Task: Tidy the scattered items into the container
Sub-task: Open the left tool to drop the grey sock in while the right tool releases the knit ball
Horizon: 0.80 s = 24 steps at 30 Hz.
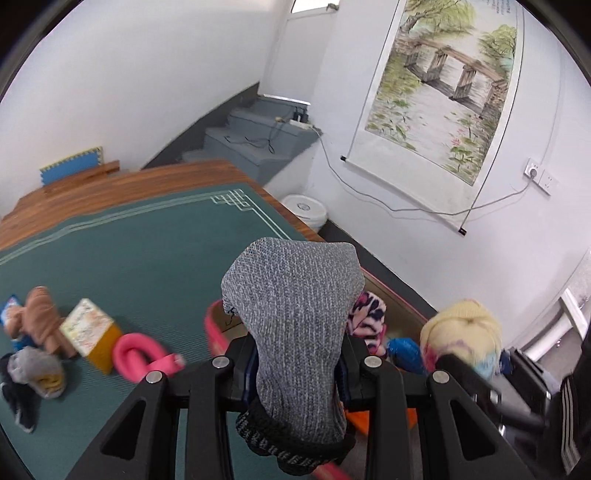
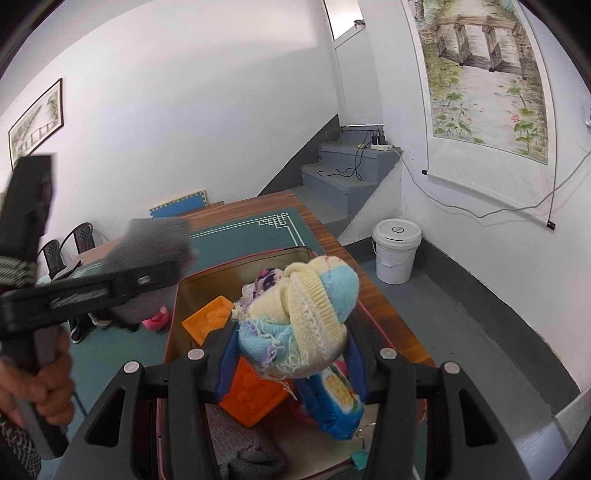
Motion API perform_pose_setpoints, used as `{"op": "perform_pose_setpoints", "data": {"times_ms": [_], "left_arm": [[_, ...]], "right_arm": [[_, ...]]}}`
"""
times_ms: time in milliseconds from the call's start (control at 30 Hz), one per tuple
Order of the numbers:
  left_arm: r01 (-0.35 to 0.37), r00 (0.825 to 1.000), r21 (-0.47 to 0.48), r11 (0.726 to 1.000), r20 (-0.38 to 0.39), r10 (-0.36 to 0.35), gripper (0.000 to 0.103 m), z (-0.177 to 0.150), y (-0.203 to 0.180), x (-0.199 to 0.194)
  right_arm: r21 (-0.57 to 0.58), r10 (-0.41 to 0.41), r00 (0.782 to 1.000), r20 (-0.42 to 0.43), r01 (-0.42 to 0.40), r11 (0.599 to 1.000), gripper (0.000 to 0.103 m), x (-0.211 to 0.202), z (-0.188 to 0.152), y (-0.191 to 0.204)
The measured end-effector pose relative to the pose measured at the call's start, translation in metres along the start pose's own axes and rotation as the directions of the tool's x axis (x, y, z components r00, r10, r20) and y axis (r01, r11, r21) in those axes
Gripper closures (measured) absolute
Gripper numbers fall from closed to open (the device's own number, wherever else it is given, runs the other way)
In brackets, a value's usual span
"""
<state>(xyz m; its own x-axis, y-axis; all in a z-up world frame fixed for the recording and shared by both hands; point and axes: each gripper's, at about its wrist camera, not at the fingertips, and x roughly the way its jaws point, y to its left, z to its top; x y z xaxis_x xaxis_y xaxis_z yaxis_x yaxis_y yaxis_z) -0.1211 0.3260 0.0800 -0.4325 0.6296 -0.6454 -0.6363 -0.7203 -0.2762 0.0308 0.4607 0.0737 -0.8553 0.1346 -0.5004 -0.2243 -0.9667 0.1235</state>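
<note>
Container (image 2: 177,317), lower centre, already half full; right gripper (image 2: 291,339) clamps knit hat (image 2: 306,317) over it, left gripper (image 1: 295,354) grips grey sock (image 1: 295,314). Socks, box, pink ring left on mat.

Light: bright and even, daylight off white walls (image 1: 129,74); window (image 2: 341,18) up the stairs blown out.
Shadows: soft, faint under the scroll (image 1: 443,85).
Blur: left gripper (image 2: 147,273) and grey sock (image 2: 151,240) smeared in the right view; pink ring (image 1: 138,354) soft in the left view.
Sharp: grey knit (image 1: 295,314) close up, crisp weave.
Edges: heavy fisheye bend, black corners.
</note>
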Motion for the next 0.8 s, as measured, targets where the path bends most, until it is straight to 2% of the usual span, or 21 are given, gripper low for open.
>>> {"op": "perform_pose_setpoints", "data": {"times_ms": [100,167,200,233,433,533,700,800], "left_arm": [[0.026,0.999,-0.007,1.0,-0.035,-0.026,0.057,0.001,-0.003,0.015],[0.037,0.999,-0.004,0.999,-0.031,-0.037,0.049,0.0,-0.004,0.015],[0.034,0.999,-0.009,0.999,-0.018,-0.034,0.042,0.0,-0.003,0.011],[0.029,1.0,-0.015,0.999,-0.002,-0.029,0.041,0.0,-0.001,0.006],[0.013,0.995,-0.077,0.997,0.097,-0.005,0.041,0.002,0.016,-0.028],[-0.041,0.992,-0.066,0.997,0.117,0.048,0.041,-0.007,0.021,-0.046],[-0.126,0.986,-0.051,0.991,0.103,0.131,0.041,-0.044,0.036,-0.078],[-0.173,0.98,-0.062,0.983,0.086,0.178,0.041,-0.07,0.052,-0.098]], "right_arm": [[-0.018,-0.001,1.0,-0.002,0.001,1.0,0.05,0.0,-0.002,0.003],[-0.021,0.001,1.0,0.001,-0.001,1.0,0.05,-0.001,-0.002,0.003],[-0.02,0.001,1.0,0.003,-0.001,1.0,0.05,-0.002,-0.002,0.003],[-0.019,0.002,1.0,0.005,-0.002,1.0,0.05,-0.003,-0.002,0.002],[-0.001,-0.014,0.999,0.042,0.014,1.0,0.05,-0.009,-0.003,-0.002],[-0.002,0.008,0.998,0.06,-0.008,1.0,0.05,-0.013,-0.003,-0.001],[-0.027,0.038,0.998,0.053,-0.037,0.999,0.05,-0.008,-0.003,0.003],[-0.015,0.05,0.999,-0.012,-0.05,0.999,0.05,0.002,0.007,0.005]]}}
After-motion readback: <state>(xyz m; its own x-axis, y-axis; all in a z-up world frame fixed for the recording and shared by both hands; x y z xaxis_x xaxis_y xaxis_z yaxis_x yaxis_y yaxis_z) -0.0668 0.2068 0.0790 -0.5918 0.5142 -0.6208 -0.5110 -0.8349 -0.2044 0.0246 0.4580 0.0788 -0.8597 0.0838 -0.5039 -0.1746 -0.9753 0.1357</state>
